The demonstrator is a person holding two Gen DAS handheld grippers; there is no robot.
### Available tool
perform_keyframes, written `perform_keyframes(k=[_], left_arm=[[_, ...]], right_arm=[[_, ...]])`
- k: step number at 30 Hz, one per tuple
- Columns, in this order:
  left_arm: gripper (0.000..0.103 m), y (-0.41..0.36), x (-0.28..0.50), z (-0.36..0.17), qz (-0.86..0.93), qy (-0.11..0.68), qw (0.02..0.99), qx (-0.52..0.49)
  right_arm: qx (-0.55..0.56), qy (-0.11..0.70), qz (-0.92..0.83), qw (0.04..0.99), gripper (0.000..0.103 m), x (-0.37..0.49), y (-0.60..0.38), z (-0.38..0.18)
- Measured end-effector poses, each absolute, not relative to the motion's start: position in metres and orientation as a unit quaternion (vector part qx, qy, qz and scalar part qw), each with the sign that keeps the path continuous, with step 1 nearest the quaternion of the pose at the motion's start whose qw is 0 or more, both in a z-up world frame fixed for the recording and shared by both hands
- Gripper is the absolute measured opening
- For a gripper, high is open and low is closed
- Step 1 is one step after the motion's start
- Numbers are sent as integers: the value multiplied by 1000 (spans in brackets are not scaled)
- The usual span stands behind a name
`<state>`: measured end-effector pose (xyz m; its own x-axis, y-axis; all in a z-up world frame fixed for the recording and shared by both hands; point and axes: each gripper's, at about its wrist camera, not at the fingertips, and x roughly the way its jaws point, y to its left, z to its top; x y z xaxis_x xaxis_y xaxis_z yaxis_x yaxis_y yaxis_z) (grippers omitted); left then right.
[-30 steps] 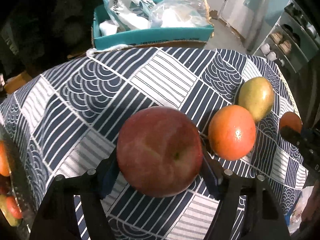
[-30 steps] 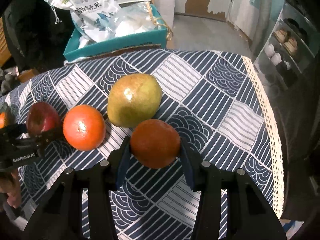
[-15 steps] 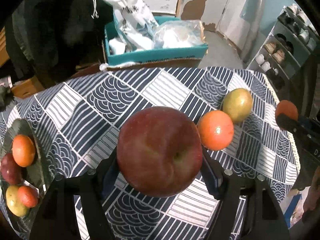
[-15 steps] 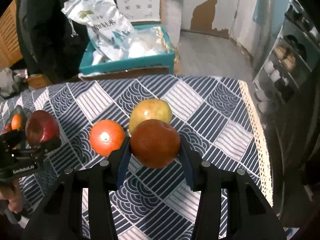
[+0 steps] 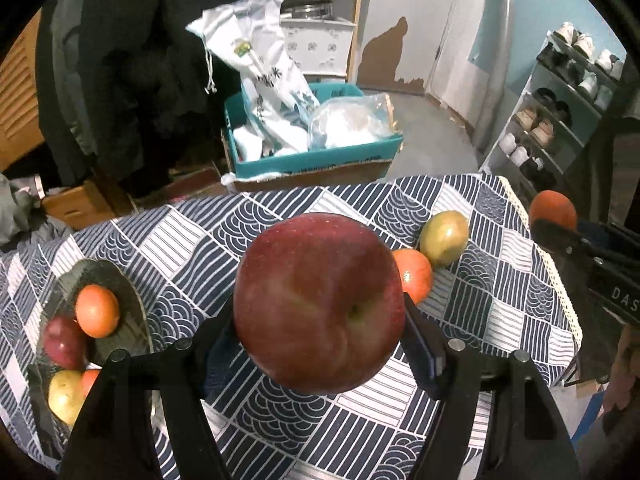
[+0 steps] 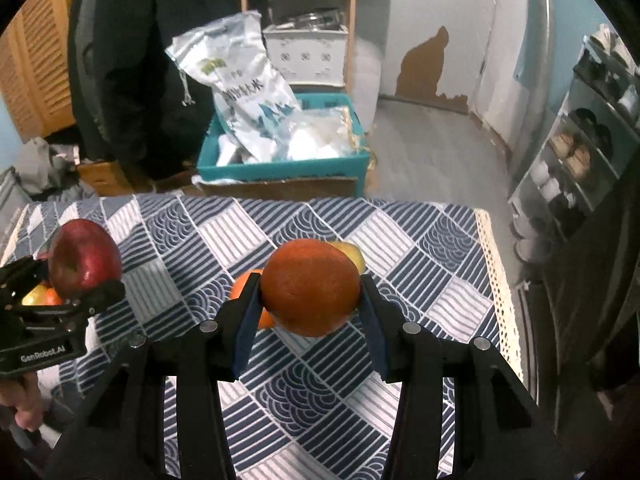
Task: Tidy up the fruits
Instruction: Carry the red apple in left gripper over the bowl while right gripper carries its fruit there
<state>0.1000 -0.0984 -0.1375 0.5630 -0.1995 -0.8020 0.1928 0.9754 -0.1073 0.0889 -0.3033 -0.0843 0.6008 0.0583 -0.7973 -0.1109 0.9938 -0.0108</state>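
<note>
From the left wrist view, the left gripper pinches a big red apple at frame centre above the patterned tablecloth, with a dark plate of fruit at lower left and a loose orange and greenish mango lying right of centre. From the right wrist view, the right gripper is clamped on a darker orange at centre (it hides most of the two loose fruits), while the apple shows at the left edge.
</note>
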Motion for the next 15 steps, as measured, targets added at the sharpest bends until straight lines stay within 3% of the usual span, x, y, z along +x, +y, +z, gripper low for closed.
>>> perform_keyframes(k=[15], left_arm=[[75, -82, 74, -96, -109, 419, 901, -4]], right_arm=[[-25, 406, 94, 909, 47, 72, -277, -37]])
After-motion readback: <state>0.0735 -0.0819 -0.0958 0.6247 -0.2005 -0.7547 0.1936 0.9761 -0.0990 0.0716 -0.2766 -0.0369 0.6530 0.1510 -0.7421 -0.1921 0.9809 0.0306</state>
